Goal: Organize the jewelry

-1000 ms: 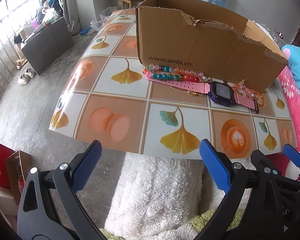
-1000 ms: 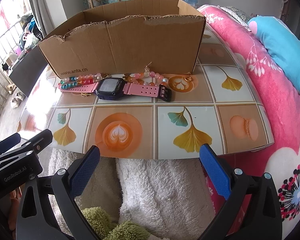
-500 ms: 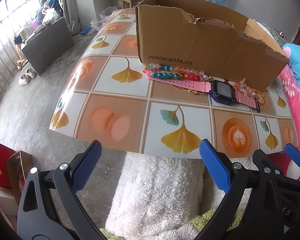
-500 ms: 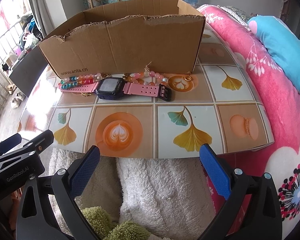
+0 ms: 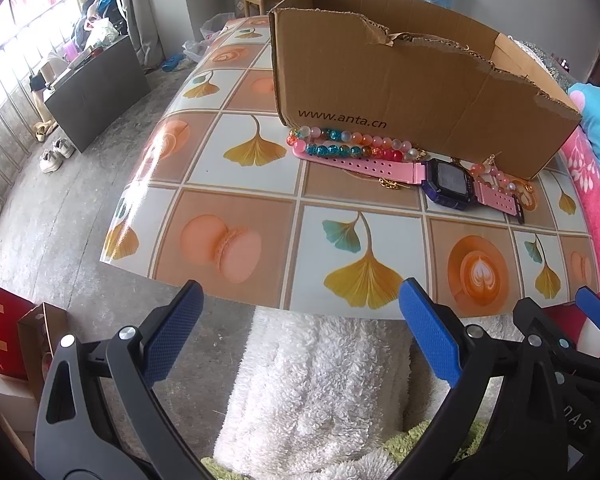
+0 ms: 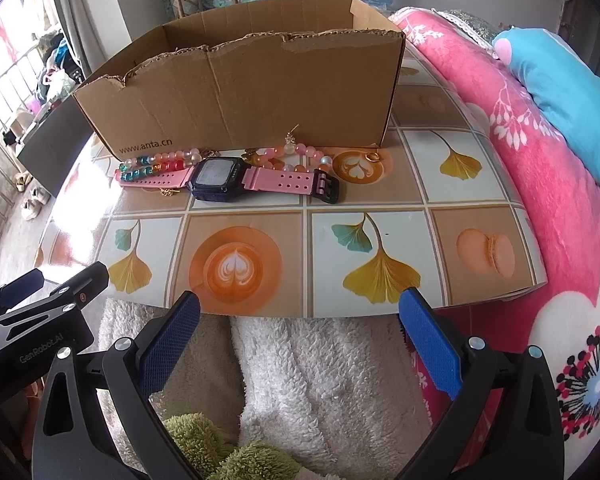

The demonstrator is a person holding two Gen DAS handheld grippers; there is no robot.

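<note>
patterned oilcloth with ginkgo leaves, macarons and latte cups covers the table [image 6: 380, 240], which fills the space ahead of both tools; a pink blanket [image 6: 540, 168] lies to the right of it and a grey floor to the left. one cardboard box [image 6: 260, 92] with a torn front rim stands open-topped at the far side of the table, well ahead of the tools; its inside cannot be seen from either view, so what it holds cannot be told. the jewelry lies outside it, in a row just in front of its front wall: one pink-strapped watch [image 6: 220, 178] with a dark square face, laid flat and lengthwise; one strand of pink, teal and red beads [image 5: 348, 146] touching the watch strap on the left; one second strand of pale pink and pearl beads [image 6: 296, 156] behind the strap on the right; a bit of gold chain [image 5: 390, 184] showing from under the strap; and one small gold ring [image 6: 373, 157] on a latte square further right. the left tool [image 5: 300, 312] hangs level below the near table edge, its blue pads spread wide and empty, over a white fluffy fabric [image 5: 320, 380]. the right tool [image 6: 300, 316] sits beside it in the same low pose, also spread wide and holding nothing, pointing at the watch.
</note>
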